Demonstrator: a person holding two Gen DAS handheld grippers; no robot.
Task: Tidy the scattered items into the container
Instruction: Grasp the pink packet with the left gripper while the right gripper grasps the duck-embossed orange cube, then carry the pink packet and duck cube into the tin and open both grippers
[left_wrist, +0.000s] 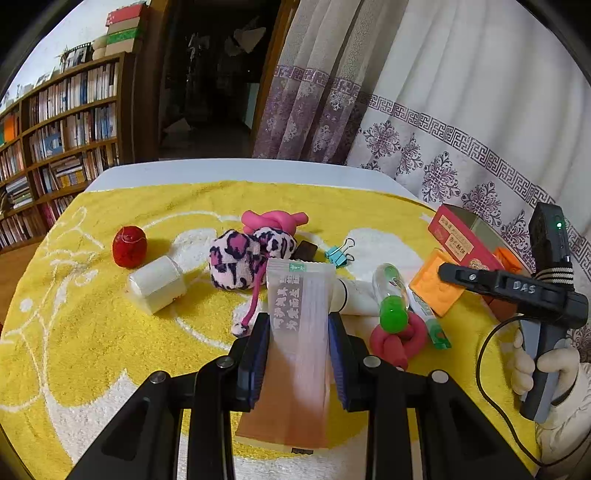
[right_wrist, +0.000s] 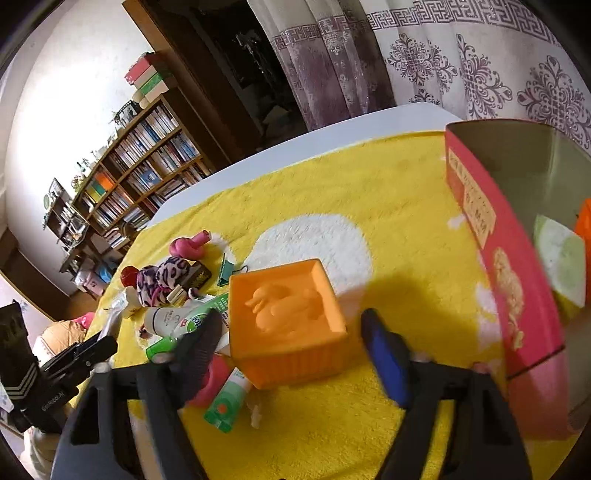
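Note:
My left gripper (left_wrist: 299, 326) is shut on a translucent pink sachet (left_wrist: 299, 291) with printed characters, held just above the yellow towel (left_wrist: 85, 332). In the right wrist view, my right gripper (right_wrist: 295, 343) stands open astride an orange square block (right_wrist: 288, 314) with a duck moulded in its top. A gap shows beside its blue pad (right_wrist: 384, 350). The picture there is blurred. The red cardboard box (right_wrist: 517, 288) stands open-topped to the right, with a pale green item and an orange item inside. A gloved hand (left_wrist: 546, 365) holds the right gripper's handle.
Scattered on the towel are a red ball (left_wrist: 129, 246), white case (left_wrist: 157, 284), leopard plush (left_wrist: 240, 258), pink knotted toy (left_wrist: 275, 219), teal binder clip (left_wrist: 338, 253), green-capped bottle (left_wrist: 391, 295), white tube (left_wrist: 354, 293) and green tube (left_wrist: 430, 321). Curtains and a bookshelf stand behind.

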